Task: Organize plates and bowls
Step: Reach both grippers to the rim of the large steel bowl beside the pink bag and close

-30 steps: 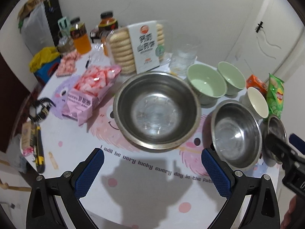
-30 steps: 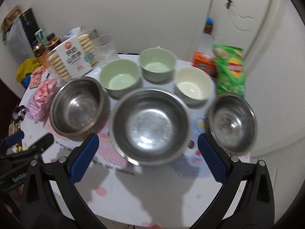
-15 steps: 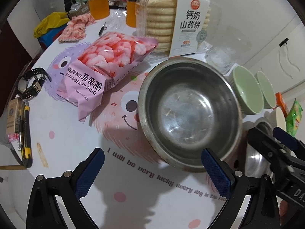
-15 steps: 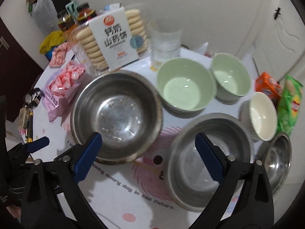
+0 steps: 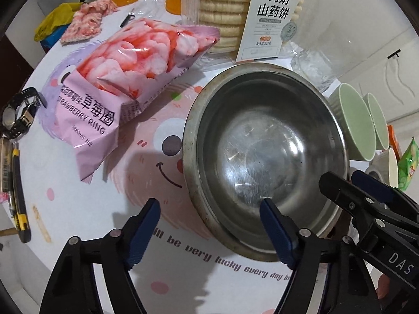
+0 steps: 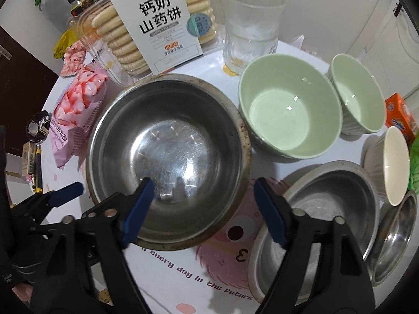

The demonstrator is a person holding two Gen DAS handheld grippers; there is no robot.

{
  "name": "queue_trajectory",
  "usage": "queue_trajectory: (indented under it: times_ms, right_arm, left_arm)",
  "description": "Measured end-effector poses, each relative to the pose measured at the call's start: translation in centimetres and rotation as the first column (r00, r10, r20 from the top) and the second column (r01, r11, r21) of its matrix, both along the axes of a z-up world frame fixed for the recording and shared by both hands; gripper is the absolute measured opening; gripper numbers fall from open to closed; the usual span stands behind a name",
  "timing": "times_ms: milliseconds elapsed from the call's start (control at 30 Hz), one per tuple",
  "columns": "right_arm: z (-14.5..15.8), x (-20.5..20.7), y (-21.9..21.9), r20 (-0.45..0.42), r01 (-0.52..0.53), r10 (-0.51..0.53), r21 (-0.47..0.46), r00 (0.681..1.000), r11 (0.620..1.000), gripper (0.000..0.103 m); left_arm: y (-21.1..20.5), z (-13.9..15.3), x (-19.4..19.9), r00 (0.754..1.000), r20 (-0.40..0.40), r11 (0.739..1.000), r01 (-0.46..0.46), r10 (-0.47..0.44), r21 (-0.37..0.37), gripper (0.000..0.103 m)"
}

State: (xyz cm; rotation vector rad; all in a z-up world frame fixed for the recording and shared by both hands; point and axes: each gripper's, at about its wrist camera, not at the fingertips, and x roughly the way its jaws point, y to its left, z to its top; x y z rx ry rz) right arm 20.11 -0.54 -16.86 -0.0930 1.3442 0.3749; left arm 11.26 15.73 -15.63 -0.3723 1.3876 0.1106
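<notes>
Both tools straddle the big steel bowl's (image 6: 167,157) near rim: my left tool (image 5: 209,219) and right tool (image 6: 203,204), fingers apart and gripping nothing. It sits mid-tabletop (image 5: 104,209), directly ahead; neither hand looks nearer.

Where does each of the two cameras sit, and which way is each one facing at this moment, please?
Left wrist: on the left gripper, looking forward and down at the big steel bowl and strawberry ring bag; its own open blue-padded fingers straddle the bowl's near-left rim, and the right gripper enters from the right.
Right wrist: on the right gripper, looking down over the same bowl, the green bowls and smaller steel bowls; its open fingers straddle the near-right rim.
Shared: the big steel bowl, the bag, the biscuit box, and each other's gripper.
</notes>
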Motion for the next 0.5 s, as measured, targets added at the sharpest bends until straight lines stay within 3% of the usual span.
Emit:
queue_trajectory:
  times_ms: [167,333,367,500]
  right_arm:
    - [-0.8,0.7,-0.2,-0.019,0.009,-0.01,-0.021,1.0,1.0,0.072]
    - [-1.8,1.2,-0.5,-0.045,0.012,-0.013,-0.033,0.999,0.999,0.06]
    - [-1.9,1.3,-0.6,-0.052,0.014,-0.016,-0.035,0.999,0.999,0.057]
    - [-2.6,1.9,-0.9,-0.081,0.033,-0.035,-0.031,0.996,0.999,0.046]
  left_arm:
    - [0.3,-1.2,1.1,1.0,-0.028,1.0,-0.012,0.012,-0.02,0.067]
    - [-0.3,-2.5,2.9,0.999,-0.05,1.0,-0.005,0.004,-0.027,0.054]
    - [-0.4,-2.5,3.2,0.998,-0.055,1.0,-0.003,0.001,-0.03,0.046]
    - [-0.8,-3.4,4.2,0.998,-0.066,1.0,0.004,-0.005,-0.005,0.033]
